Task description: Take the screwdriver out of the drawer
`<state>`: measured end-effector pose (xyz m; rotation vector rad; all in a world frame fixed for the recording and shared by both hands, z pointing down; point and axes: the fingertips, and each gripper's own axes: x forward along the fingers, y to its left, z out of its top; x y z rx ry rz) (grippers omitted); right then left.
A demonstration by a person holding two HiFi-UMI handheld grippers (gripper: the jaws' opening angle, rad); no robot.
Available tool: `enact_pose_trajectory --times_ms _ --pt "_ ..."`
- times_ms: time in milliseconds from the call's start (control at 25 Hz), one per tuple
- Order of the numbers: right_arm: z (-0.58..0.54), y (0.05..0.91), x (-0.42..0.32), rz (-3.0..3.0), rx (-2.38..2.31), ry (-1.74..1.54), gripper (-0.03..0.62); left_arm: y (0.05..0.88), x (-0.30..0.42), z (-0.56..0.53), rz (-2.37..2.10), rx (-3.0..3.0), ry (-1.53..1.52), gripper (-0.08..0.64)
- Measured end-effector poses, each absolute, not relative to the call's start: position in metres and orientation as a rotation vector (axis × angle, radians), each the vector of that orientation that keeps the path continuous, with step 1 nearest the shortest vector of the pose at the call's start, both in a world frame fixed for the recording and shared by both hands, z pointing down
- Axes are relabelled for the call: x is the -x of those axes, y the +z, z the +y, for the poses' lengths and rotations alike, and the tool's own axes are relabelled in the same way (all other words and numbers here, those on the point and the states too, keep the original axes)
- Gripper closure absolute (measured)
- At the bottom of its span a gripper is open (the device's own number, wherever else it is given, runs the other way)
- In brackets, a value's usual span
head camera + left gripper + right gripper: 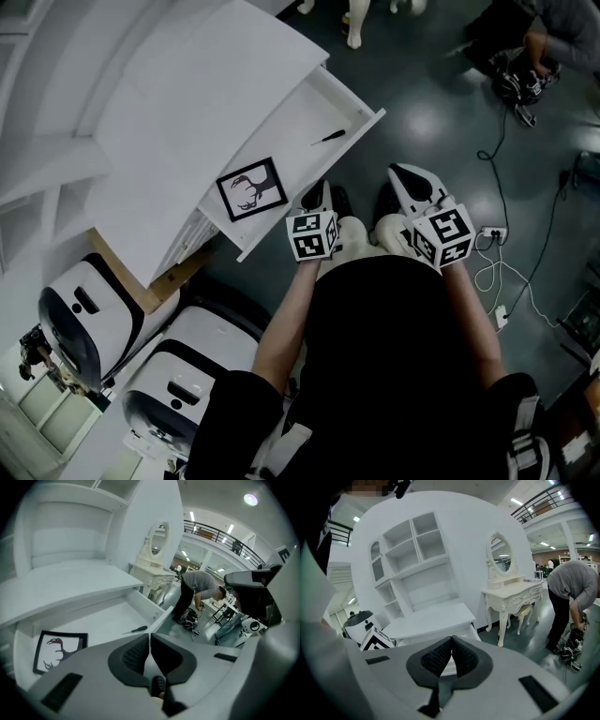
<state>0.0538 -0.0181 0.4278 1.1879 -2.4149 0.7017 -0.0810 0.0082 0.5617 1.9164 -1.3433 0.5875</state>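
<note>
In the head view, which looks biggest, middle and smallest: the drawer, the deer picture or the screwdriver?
1. drawer
2. deer picture
3. screwdriver
Both smaller things lie inside the drawer, so nearness does not muddle the order.

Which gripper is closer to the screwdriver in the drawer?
Left. The left gripper hovers by the drawer front, facing the screwdriver; the right gripper is farther out over the floor.

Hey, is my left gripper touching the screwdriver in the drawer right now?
Apart. In the head view the left gripper is at the front edge of the drawer, while the screwdriver lies farther in, with bare drawer floor between them.
</note>
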Motion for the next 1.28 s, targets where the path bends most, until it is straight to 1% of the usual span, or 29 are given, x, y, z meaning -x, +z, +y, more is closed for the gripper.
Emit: enact_pose_trajectory --times_ms 280,560,1120,1280 --pt "-0.032 0.427 -0.056 -2.381 -1.307 0.716 0.578 0.542 0.077 -0.034 -1.228 -2.072 0.644 0.528" --pt "-0.04 0.429 -0.062 -2.326 -1.409 0.733 0.579 0.546 0.076 -0.073 -1.102 -2.181 0.715 0.528" --pt "-0.048 0.452 -0.072 -2.202 -1.454 0.804 0.578 0.611 0.076 -0.122 -0.906 -2.238 0.915 0.526" --pt "-0.053 0.461 -0.078 -2.173 -1.461 0.825 0.579 0.635 0.068 -0.128 -0.795 -2.248 0.974 0.512"
